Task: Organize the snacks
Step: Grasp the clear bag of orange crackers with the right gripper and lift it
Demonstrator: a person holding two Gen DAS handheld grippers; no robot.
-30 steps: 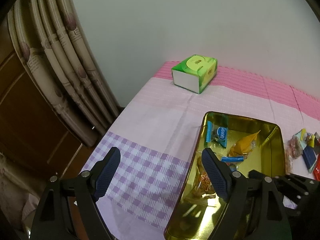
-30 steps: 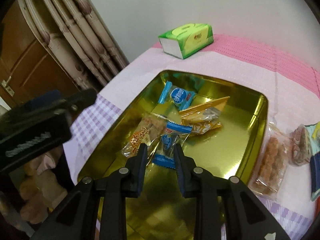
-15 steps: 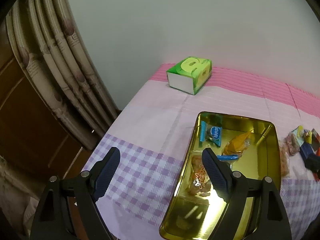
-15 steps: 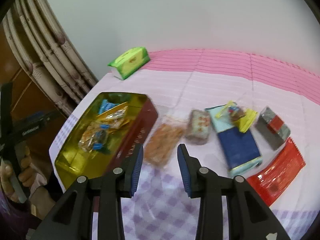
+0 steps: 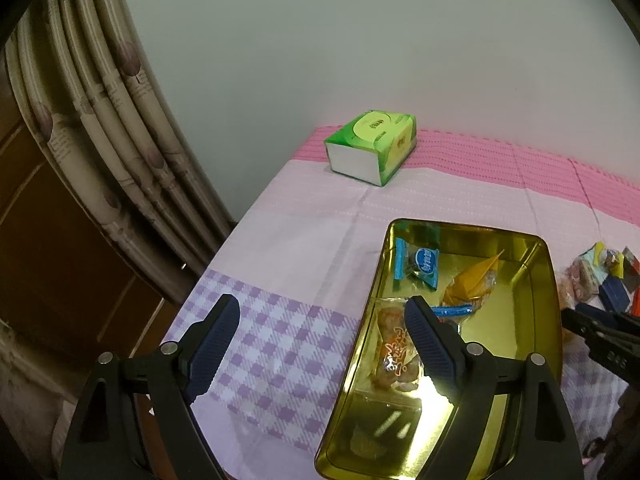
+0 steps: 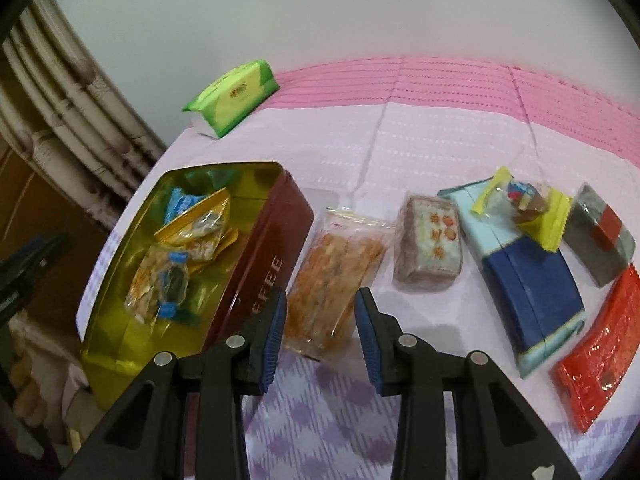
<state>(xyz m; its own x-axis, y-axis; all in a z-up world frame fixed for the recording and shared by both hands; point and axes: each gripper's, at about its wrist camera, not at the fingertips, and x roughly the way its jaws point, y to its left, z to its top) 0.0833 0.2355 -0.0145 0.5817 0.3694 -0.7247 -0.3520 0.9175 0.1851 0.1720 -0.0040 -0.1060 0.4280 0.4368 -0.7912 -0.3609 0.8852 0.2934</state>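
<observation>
A gold-lined red tin [image 6: 256, 248] [image 5: 548, 296] sits on the table's left part and holds several wrapped snacks, among them a blue candy [image 5: 420, 264] and an orange packet [image 5: 472, 284]. My right gripper [image 6: 320, 332] is open and empty, just above a clear packet of orange crackers [image 6: 332, 276] lying right of the tin. Further right lie a grey-blue cake packet [image 6: 430, 244], a blue box [image 6: 528, 280], a yellow-edged candy [image 6: 524, 204], a grey and red packet [image 6: 600, 236] and a red packet [image 6: 596, 352]. My left gripper [image 5: 320, 340] is open and empty over the tin's left rim.
A green tissue pack [image 5: 372, 148] [image 6: 232, 96] stands at the back left by the wall. Curtains [image 5: 100, 140] and a wooden door hang left of the table edge. The tablecloth [image 5: 320, 232] is pink and purple-checked.
My right gripper left the blue candy in the tin, swung right out of the tin and came down near the cracker packet. My left gripper drew back slightly.
</observation>
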